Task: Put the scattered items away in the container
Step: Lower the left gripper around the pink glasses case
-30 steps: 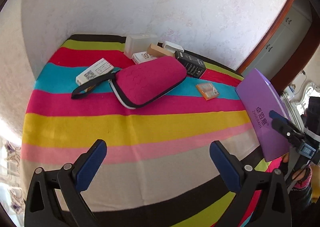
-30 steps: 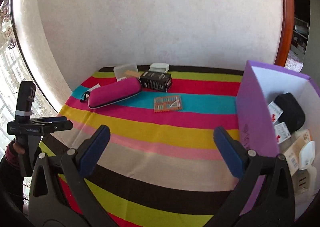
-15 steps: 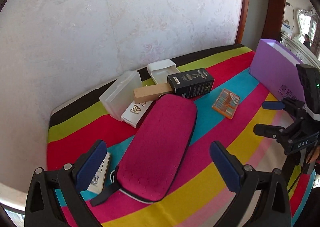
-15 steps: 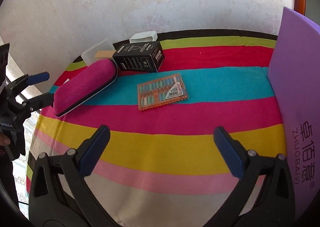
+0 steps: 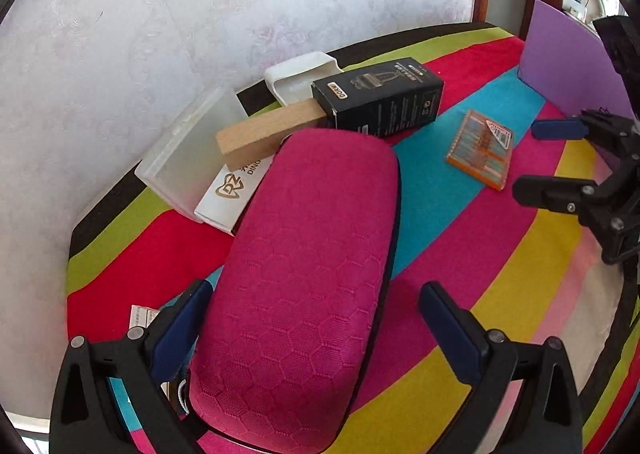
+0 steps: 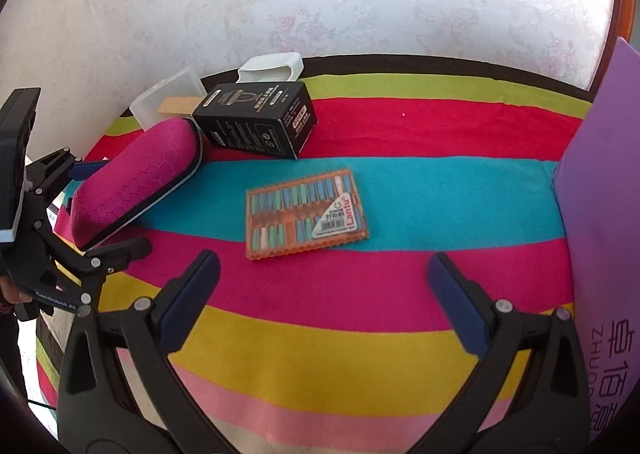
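A magenta zip case (image 5: 308,274) lies lengthwise on the striped cloth, and its near end sits between the fingers of my open left gripper (image 5: 316,334). The right wrist view shows the same: the left gripper (image 6: 112,206) straddles the magenta case (image 6: 136,182). My right gripper (image 6: 324,294) is open and empty, hovering just short of a flat orange card of small items (image 6: 306,216). The purple container (image 6: 604,214) stands at the right edge, only its outer wall showing.
Behind the case lie a black box (image 5: 380,102), a wooden block (image 5: 268,132), a translucent plastic box (image 5: 188,150), a white tray (image 5: 300,76) and a white printed box (image 5: 232,194). The wall runs close behind them. The right gripper (image 5: 548,160) hangs beside the orange card (image 5: 482,148).
Both grippers moved forward over the cloth. The left one closed in until the magenta case lay between its fingers; the right one drew nearer to the orange card. Both stayed open.
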